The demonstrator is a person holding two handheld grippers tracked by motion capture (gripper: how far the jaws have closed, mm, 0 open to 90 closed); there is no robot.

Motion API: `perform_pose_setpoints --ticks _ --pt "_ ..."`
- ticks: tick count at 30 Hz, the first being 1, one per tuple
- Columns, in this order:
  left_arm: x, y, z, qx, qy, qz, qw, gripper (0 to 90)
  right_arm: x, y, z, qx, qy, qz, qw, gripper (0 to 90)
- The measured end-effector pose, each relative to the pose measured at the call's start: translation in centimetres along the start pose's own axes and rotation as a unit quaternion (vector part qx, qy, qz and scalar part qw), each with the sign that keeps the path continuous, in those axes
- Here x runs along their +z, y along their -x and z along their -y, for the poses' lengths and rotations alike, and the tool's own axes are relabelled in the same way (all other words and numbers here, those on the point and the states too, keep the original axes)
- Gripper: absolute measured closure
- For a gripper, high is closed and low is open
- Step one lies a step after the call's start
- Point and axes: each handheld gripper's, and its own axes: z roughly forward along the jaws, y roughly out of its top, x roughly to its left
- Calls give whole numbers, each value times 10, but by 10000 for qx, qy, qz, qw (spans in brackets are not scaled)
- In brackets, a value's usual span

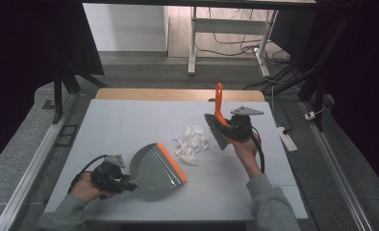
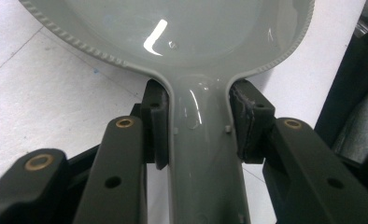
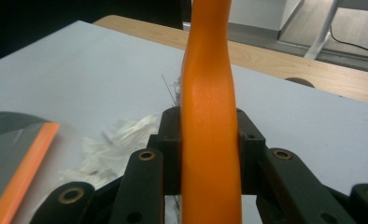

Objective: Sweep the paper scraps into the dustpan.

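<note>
At the left, the left gripper clamps the handle of the grey dustpan lying on the counter. White paper scraps sit just beside its orange lip. Rightward, the right gripper grips the orange-handled brush, bristles beside the scraps.

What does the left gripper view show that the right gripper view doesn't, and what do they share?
Left gripper view: the left gripper with its black jaws shut on the grey plastic dustpan handle, and the glossy inside of the pan with its ridged back rim.

Right gripper view: the right gripper clamped on the orange plastic brush handle, the pile of white paper scraps, the dustpan's orange lip and a wooden table edge beyond.

Shared: the grey dustpan and the pale tabletop.
</note>
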Motion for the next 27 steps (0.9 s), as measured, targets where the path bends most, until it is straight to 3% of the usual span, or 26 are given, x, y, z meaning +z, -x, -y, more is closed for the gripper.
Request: perform_pose_setpoints --ticks 6,19,27 --pt "1 0 -1 -8 -19 -45 10000 616 23 8 -12 74 -149 123 9998 706" --pt "3 -1 -1 -15 -63 -51 10000 616 36 15 -10 162 -239 227 9993 706" --pt "5 -2 -1 -14 -92 -41 9999 616 58 19 -14 158 -461 341 9982 706"
